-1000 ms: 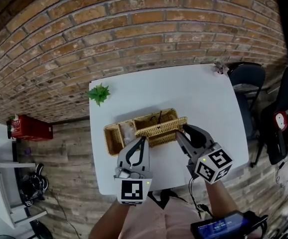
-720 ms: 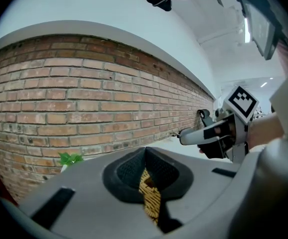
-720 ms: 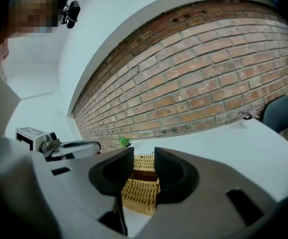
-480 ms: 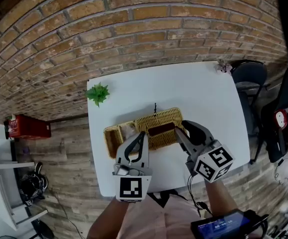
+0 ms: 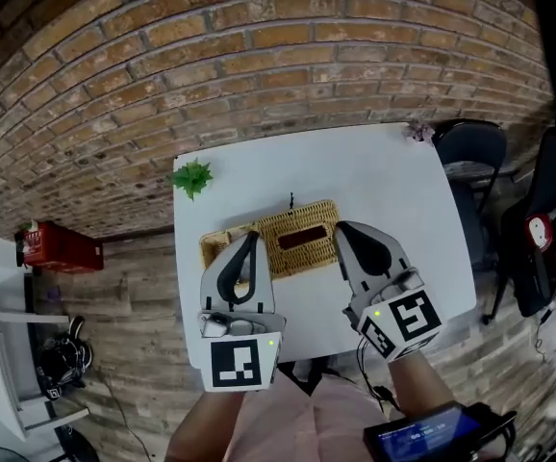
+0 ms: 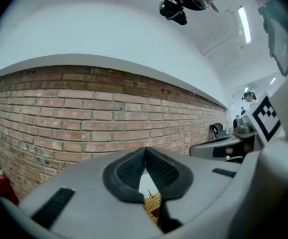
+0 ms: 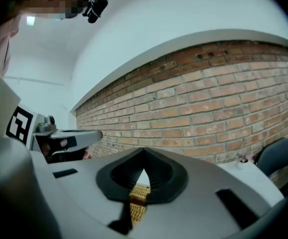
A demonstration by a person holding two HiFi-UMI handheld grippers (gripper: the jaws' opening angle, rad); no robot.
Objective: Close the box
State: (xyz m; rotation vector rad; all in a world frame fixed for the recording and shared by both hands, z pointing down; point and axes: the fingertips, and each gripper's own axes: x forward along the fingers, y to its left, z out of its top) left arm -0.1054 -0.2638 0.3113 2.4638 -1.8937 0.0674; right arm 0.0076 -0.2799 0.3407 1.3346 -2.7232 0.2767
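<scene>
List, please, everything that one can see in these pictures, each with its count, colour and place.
table: one, white, in front of the wall
box: one, tan wicker, middle of the table
plant: one, green, far left corner of the table
small item: one, pinkish, far right corner of the table; too small to tell what it is
chairs: two, black, right of the table
red case: one, on the floor left of the table
wall: one, brown brick, behind the table
left gripper: one, grey, shut and empty, at the box's left part
right gripper: one, grey, shut and empty, at the box's right end
</scene>
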